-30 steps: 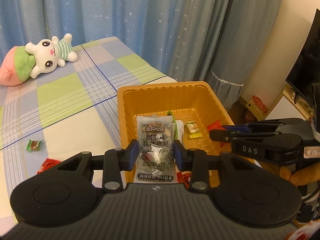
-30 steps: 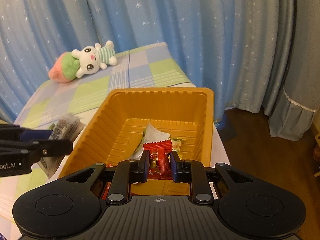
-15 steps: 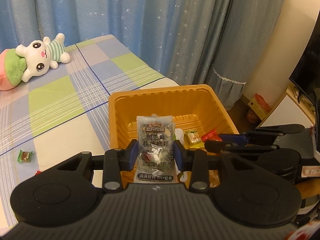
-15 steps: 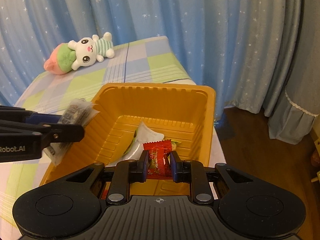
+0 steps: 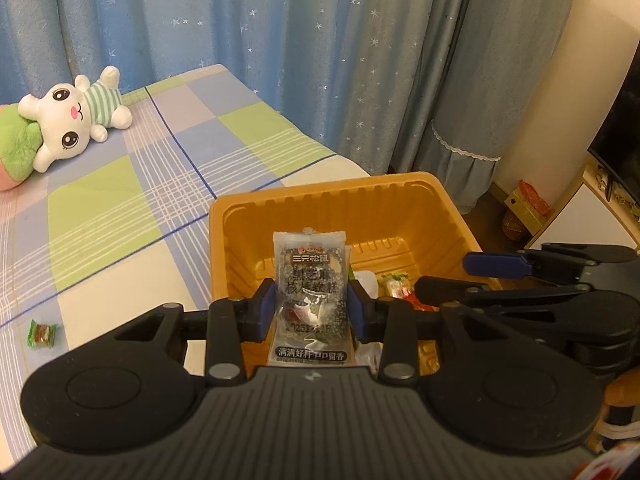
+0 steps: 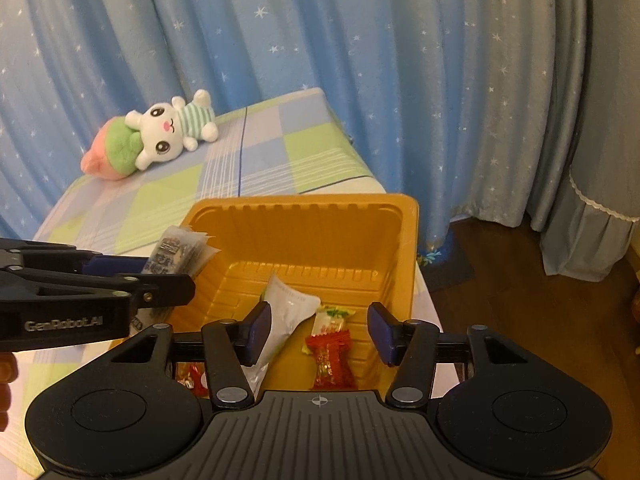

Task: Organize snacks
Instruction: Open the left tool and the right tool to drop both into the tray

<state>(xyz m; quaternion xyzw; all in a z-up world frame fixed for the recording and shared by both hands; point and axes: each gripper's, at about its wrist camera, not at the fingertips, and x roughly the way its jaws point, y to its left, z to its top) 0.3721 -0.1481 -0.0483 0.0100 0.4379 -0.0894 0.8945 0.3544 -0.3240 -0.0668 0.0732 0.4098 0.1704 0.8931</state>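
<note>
Checked bedspread (image 5: pixel 100 208) bears one orange tray (image 6: pixel 404 240); left hand-held gripper (image 5: pixel 311 310) clamps one sesame packet (image 5: pixel 310 288), right hand-held gripper (image 6: pixel 318 330) opening, nothing between its pads.

Each camera sits just behind its own gripper, looking forward and steeply down along the two fingers. The left wrist view faces the orange tray (image 5: pixel 448 216) just ahead of the left gripper (image 5: pixel 310 308). The right wrist view looks into the same tray (image 6: pixel 406 248) from close above the right gripper (image 6: pixel 318 330). Both share the tray, the plush rabbit (image 5: pixel 76 120) far ahead, and the starred curtain (image 6: pixel 320 80) behind.
</note>
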